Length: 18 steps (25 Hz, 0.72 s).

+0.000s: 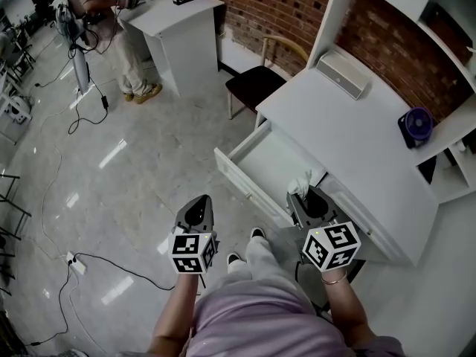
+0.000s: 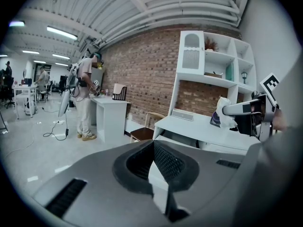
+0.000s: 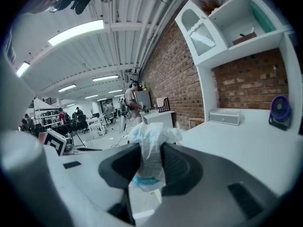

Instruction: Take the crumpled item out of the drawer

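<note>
Jaws of right gripper [image 3: 149,162] clamp crumpled item [image 3: 154,132] over drawer [image 1: 274,161].

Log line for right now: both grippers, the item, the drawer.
right gripper: shut on crumpled wrapper | crumpled wrapper: held clear of drawer | drawer: open | left gripper: shut, empty

2 grippers: left gripper [image 1: 201,199] and right gripper [image 1: 306,198]. 1 crumpled item [image 1: 300,183]. 1 open drawer [image 1: 269,162]. 2 desks: near desk [image 1: 357,147] and far desk [image 1: 175,13]. 1 chair [image 1: 256,84]. 1 purple fan [image 1: 416,125].
</note>
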### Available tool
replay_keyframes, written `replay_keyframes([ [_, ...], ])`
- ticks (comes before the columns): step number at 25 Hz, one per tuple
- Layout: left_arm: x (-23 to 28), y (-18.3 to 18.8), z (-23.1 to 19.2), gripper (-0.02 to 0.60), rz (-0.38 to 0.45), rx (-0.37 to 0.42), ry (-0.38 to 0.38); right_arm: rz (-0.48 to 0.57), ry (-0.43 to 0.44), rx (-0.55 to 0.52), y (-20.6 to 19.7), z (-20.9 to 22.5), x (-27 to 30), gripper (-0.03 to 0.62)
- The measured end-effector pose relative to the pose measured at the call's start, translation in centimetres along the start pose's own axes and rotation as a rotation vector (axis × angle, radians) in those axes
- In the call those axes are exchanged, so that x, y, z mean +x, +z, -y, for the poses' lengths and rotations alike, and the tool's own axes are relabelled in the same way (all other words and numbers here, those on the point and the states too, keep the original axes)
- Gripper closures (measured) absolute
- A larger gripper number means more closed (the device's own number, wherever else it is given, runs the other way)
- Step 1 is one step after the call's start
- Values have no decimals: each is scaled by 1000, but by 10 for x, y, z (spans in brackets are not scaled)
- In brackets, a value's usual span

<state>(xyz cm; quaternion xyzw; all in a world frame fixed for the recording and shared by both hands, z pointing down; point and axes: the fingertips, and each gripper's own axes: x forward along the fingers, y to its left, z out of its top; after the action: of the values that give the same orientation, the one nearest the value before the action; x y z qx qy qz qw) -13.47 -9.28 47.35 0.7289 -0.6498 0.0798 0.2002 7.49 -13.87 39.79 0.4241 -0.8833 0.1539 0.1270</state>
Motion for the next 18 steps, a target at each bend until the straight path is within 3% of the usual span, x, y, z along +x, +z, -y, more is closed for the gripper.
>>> replay_keyframes([
  [18,10,6,12,581,-6,15,-24,39,-31,30,5,12,-9,462],
])
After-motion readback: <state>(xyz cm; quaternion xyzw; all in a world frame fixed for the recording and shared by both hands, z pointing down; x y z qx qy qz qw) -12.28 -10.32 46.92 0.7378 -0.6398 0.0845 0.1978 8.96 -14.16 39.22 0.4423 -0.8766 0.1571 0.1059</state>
